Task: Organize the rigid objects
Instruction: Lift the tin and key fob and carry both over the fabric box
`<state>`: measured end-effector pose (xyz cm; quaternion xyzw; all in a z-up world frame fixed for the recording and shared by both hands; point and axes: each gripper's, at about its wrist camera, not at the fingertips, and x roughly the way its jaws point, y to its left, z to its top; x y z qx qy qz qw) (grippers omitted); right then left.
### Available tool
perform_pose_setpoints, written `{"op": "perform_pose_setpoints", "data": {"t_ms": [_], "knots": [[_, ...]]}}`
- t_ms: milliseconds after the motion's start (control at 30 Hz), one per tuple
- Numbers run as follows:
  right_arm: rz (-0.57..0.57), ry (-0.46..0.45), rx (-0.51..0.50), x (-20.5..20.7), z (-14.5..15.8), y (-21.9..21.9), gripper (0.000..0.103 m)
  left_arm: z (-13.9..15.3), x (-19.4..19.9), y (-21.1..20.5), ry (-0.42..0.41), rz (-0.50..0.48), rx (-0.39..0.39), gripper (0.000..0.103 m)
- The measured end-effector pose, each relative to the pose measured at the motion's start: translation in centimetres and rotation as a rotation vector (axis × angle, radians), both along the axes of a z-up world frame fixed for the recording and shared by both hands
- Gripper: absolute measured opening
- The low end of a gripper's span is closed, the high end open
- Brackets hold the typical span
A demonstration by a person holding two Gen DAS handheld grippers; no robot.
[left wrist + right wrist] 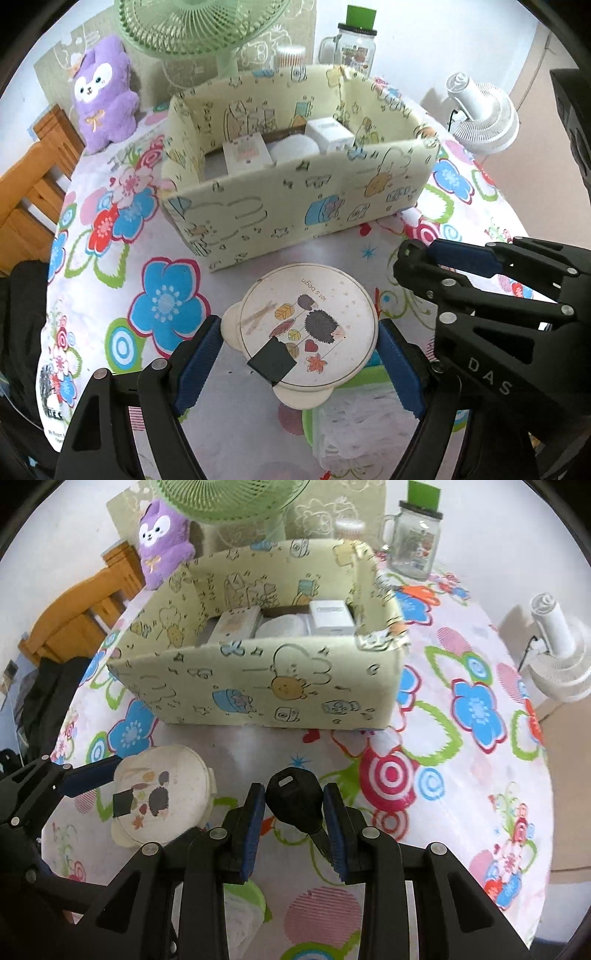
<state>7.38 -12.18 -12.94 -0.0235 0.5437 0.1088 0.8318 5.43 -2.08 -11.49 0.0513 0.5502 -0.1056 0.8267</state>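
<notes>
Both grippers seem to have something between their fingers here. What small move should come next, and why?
Probably carry the round hedgehog-print lid, shut between the left gripper fingers, forward over the near wall of the patterned box. The box is open-topped and already holds white items, and the right gripper grips a black key nearby.

On the round cream lid (308,326) with the hedgehog drawing, held between the fingers of the left gripper (299,354), small words read "let's begin", seen upside down in the left wrist view. The black body of the right gripper (491,314) carries the white letters "DAS". At the table edge, the flowered tablecloth (122,258) has dark print, and the glass jar (351,50) has a coloured label, but both are too small to read.
</notes>
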Motion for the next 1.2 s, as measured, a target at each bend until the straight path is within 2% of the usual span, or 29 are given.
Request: {"op": "perform_pose_setpoints", "data": {"t_ms": [733,1200], "knots": [[-0.041,-0.091,0.018,-1.7,7.7,0.1,0.035,6.7,-0.8,0.1,-0.119,-0.001,0.008,0.085],[-0.070,-0.136,0.035,-2.7,10.9,0.7,0.035,9.4,-1.3,0.6,-0.168,-0.024,-0.002,0.085]]}}
